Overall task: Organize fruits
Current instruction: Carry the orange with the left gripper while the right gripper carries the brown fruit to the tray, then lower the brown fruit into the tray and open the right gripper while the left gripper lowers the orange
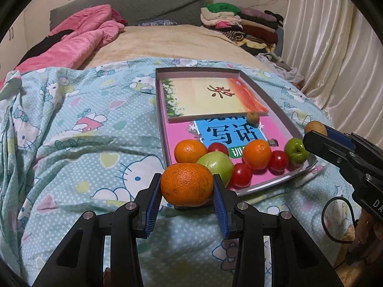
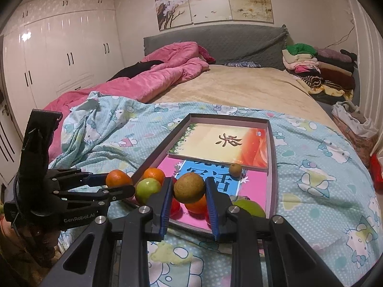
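My left gripper [image 1: 186, 187] is shut on an orange [image 1: 187, 184], held just in front of the near left corner of the shallow tray [image 1: 282, 114]. In the right wrist view the same orange [image 2: 118, 178] shows in the left gripper [image 2: 119, 184]. My right gripper [image 2: 189, 189] is shut on a small brown round fruit [image 2: 189, 187], above the tray's [image 2: 273, 167] near end. In the tray lie two oranges [image 1: 190, 150], green apples [image 1: 216, 165], red tomatoes [image 1: 241, 174] and a small brown fruit [image 1: 253, 117]. The right gripper [image 1: 316, 134] shows at the tray's right rim with its brown fruit [image 1: 314, 127].
The tray rests on a blue cartoon-print sheet [image 1: 83, 131] on a bed and holds two books [image 1: 210, 98]. A pink quilt [image 1: 79, 38] lies at the far left, folded clothes [image 1: 239, 21] at the far right, curtains [image 1: 335, 59] on the right. White wardrobes [image 2: 59, 55] stand left.
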The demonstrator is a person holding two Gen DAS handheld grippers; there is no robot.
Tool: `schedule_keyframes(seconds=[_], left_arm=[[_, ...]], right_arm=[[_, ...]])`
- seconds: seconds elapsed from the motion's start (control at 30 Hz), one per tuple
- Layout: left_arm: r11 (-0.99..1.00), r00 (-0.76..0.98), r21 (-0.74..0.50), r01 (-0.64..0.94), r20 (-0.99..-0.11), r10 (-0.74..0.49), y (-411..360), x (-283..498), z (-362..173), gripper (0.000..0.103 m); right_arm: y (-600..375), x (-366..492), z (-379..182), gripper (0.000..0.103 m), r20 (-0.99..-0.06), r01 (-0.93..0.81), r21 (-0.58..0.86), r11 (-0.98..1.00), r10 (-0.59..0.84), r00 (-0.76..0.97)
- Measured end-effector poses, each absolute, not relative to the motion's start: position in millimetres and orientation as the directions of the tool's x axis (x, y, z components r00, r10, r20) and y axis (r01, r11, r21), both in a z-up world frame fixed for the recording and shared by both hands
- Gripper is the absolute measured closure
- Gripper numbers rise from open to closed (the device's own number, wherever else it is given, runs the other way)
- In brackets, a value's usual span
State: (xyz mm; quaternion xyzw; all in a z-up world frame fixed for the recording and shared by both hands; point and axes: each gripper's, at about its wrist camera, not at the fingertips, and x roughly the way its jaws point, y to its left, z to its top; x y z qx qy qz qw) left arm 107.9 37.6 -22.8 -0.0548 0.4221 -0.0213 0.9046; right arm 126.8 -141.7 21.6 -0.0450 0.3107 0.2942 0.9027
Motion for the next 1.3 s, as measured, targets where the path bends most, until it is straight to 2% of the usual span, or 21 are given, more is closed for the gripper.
schedule_keyframes(seconds=[0.27,1.3], left_arm=[[0.996,0.645,-0.083,0.016,-0.76,-0.073,27.8,109.3,-24.1,0.061],[0.986,0.64,-0.16,0.047,-0.753,-0.153,24.3,116.1,-26.8,0.061]], right_arm=[[-140.2,131.6,15.9,0.075,-0.599,-0.551,0.087,0.83,0.485,0.637],[-124.0,130.6,-11.9,0.076,-0.658,-0.583,0.049,0.811,0.465,0.592]])
